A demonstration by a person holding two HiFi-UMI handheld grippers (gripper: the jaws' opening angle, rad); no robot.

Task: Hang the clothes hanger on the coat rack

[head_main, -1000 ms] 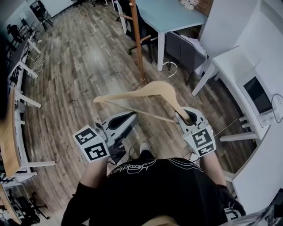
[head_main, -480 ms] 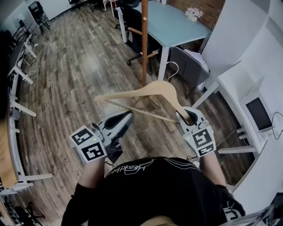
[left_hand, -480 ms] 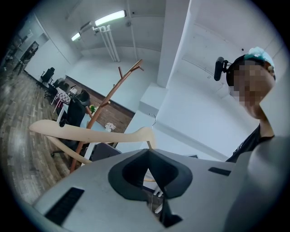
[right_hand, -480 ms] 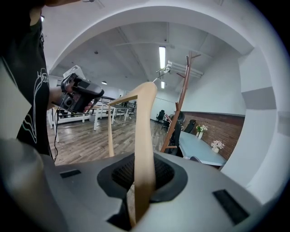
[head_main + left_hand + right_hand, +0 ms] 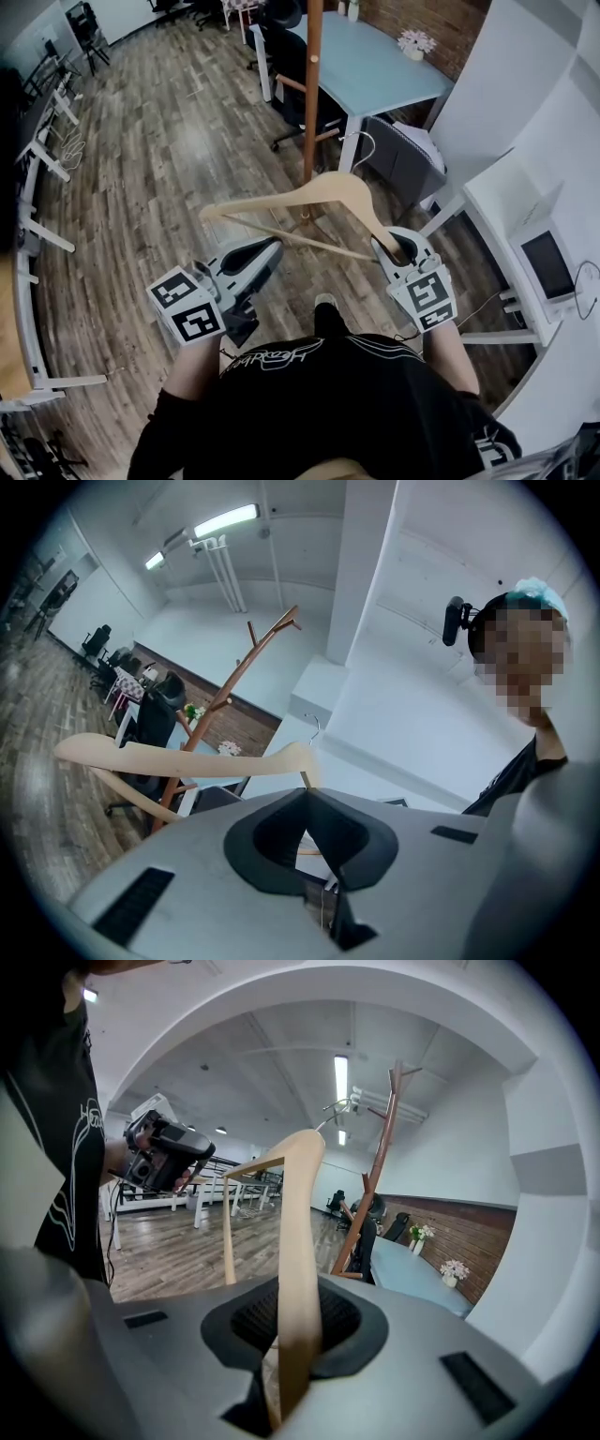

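Note:
A pale wooden clothes hanger (image 5: 319, 197) with a metal hook (image 5: 362, 148) hangs in the air in front of me. My right gripper (image 5: 398, 248) is shut on the end of its right arm; in the right gripper view that arm (image 5: 300, 1241) runs up from between the pads. My left gripper (image 5: 258, 255) stays below the hanger's left arm, apart from it, jaws together and empty (image 5: 303, 799). The brown wooden coat rack (image 5: 312, 94) stands just beyond the hanger; its pegs show in the left gripper view (image 5: 234, 682) and the right gripper view (image 5: 375, 1176).
Behind the rack stand a blue-topped table (image 5: 375, 56) and a dark office chair (image 5: 291, 66). A grey cabinet (image 5: 403, 150) and a white desk with a monitor (image 5: 544, 253) stand at the right. White desks (image 5: 37, 169) line the left, with wood floor between.
The coat rack has come closer and now rises behind the hanger's hook. Both grippers and the hanger have moved forward together and keep the same pose to each other.

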